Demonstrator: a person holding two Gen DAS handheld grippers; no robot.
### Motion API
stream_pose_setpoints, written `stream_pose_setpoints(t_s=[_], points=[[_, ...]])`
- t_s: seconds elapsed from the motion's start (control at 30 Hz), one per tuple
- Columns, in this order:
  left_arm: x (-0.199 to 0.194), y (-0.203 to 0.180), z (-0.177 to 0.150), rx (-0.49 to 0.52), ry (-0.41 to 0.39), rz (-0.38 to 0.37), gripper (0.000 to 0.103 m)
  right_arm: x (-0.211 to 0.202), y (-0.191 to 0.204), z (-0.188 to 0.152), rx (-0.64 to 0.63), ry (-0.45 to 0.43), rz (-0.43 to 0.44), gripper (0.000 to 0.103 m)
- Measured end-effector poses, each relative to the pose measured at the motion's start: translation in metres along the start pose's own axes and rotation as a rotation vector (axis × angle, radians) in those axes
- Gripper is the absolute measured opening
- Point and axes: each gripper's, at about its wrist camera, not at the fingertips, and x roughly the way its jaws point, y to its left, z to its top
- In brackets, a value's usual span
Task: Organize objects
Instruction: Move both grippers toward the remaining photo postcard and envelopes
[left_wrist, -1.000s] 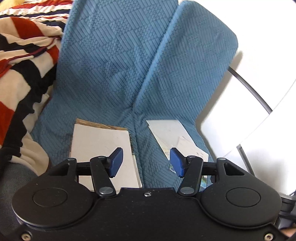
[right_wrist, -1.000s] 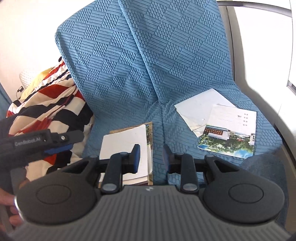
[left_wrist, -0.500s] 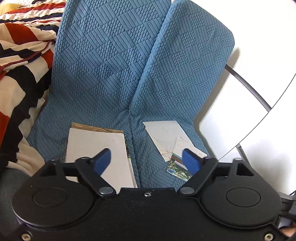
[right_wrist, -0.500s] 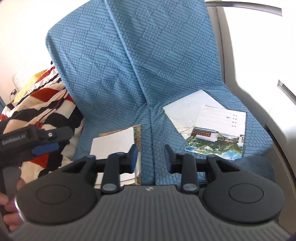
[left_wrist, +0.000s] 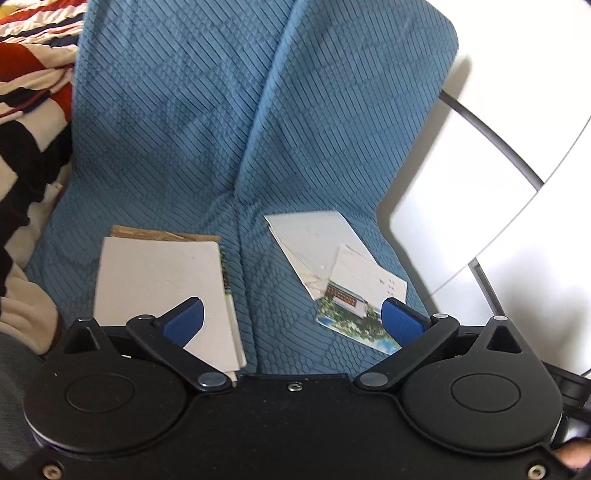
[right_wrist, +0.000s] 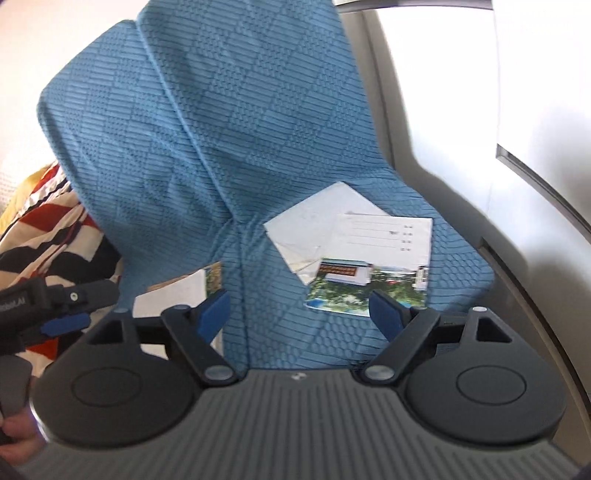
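A stack of booklets with a white cover (left_wrist: 162, 280) lies on the left half of the blue quilted seat (left_wrist: 258, 147). A white sheet (left_wrist: 314, 243) and a photo leaflet (left_wrist: 358, 302) overlapping it lie on the right half. My left gripper (left_wrist: 293, 319) is open and empty, above the seat's front between the two piles. My right gripper (right_wrist: 299, 312) is open and empty, just short of the photo leaflet (right_wrist: 369, 273) and the white sheet (right_wrist: 317, 221). The booklet stack (right_wrist: 177, 295) shows behind its left finger, and the left gripper's body (right_wrist: 48, 306) at the left edge.
A striped red, black and cream blanket (left_wrist: 26, 110) lies left of the seat, also in the right wrist view (right_wrist: 48, 229). A white panel with a dark rail (left_wrist: 480, 155) stands to the right. A grey wall trim (right_wrist: 524, 221) runs along the seat's right side.
Both grippers have opened wide from a narrower gap. The right gripper has moved right toward the leaflet pile. The left view has come a little closer to the seat.
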Motion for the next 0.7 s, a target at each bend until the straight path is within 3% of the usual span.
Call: stream_pose_setpoints(t_s=[0.7], points=[[0.055,-0.065,0.001,0.073,0.047,-0.057,0.102,-0.001,-0.072,0.010,0.072,-0.001,-0.087,0.083]])
